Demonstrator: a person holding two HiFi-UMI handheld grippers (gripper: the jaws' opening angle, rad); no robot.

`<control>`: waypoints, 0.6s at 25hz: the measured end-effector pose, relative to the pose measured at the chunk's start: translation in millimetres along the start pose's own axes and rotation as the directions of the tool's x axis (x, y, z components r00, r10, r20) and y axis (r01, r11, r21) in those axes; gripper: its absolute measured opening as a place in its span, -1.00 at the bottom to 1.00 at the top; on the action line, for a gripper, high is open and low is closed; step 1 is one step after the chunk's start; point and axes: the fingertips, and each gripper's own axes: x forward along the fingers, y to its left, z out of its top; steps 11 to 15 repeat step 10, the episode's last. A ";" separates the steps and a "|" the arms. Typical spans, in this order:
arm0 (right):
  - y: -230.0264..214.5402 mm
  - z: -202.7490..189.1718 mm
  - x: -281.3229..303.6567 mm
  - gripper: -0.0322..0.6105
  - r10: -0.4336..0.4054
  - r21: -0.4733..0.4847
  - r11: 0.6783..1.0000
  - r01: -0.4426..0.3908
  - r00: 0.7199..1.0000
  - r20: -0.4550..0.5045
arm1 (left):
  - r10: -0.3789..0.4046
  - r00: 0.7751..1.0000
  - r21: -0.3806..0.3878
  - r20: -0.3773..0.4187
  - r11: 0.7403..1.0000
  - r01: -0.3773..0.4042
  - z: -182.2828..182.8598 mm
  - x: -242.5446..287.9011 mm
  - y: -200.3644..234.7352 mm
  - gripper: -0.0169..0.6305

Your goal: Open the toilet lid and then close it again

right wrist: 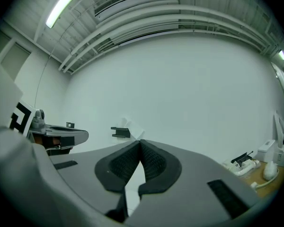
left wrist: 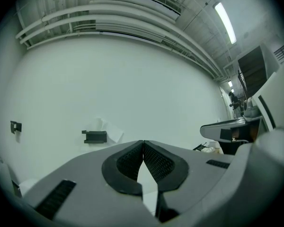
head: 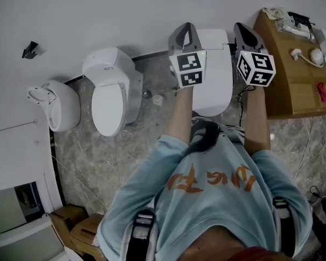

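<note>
1. Light-blue shirt (head: pixel 206 200) fills the bottom of the head view, with two dark shoulder straps (head: pixel 142 235) over it. The orange characters across the back (head: pixel 212 181) can't be read from this angle.
2. Both forearms reach out ahead. Each gripper carries one cube of black-and-white square markers (head: pixel 187 69), and that's the only other print in sight; no brand can be read.
3. Left gripper (left wrist: pixel 143 143): jaws together, ribbed pads meeting at the tips, nothing between them.
4. Right gripper (right wrist: pixel 140 143): same story, jaws together and empty. Both point at the white wall (head: pixel 98 15).
5. Toilet count is two. The task's toilet (head: pixel 217 86) sits directly below and between the two grippers, its lid (head: pixel 214 64) looking flat down; neither gripper touches it. A second toilet (head: pixel 111 94) stands well to the left of the left gripper, with another white fixture (head: pixel 57 105) beyond it.
6. Just right of the right gripper is one wooden table (head: pixel 293 99) with small white items and one red thing (head: pixel 322 91).
7. On the wall ahead of the tips hangs one black holder with white paper (left wrist: pixel 94 136).
8. Cardboard boxes (head: pixel 76 227) sit far back on the left.
</note>
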 end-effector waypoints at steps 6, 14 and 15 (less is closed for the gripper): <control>-5.5 0.7 -0.9 -0.86 0.003 -0.008 1.000 -0.002 1.000 0.004 | -0.001 1.000 0.009 -0.001 1.000 0.001 0.0 4.1 -5.7 -0.87; -11.7 -0.8 -1.0 -0.86 0.000 -0.007 1.000 0.000 1.000 0.002 | -0.005 1.000 0.011 0.002 1.000 0.005 0.3 6.9 -9.9 -0.87; -11.7 -0.8 -1.0 -0.86 0.000 -0.007 1.000 0.000 1.000 0.002 | -0.005 1.000 0.011 0.002 1.000 0.005 0.3 6.9 -9.9 -0.87</control>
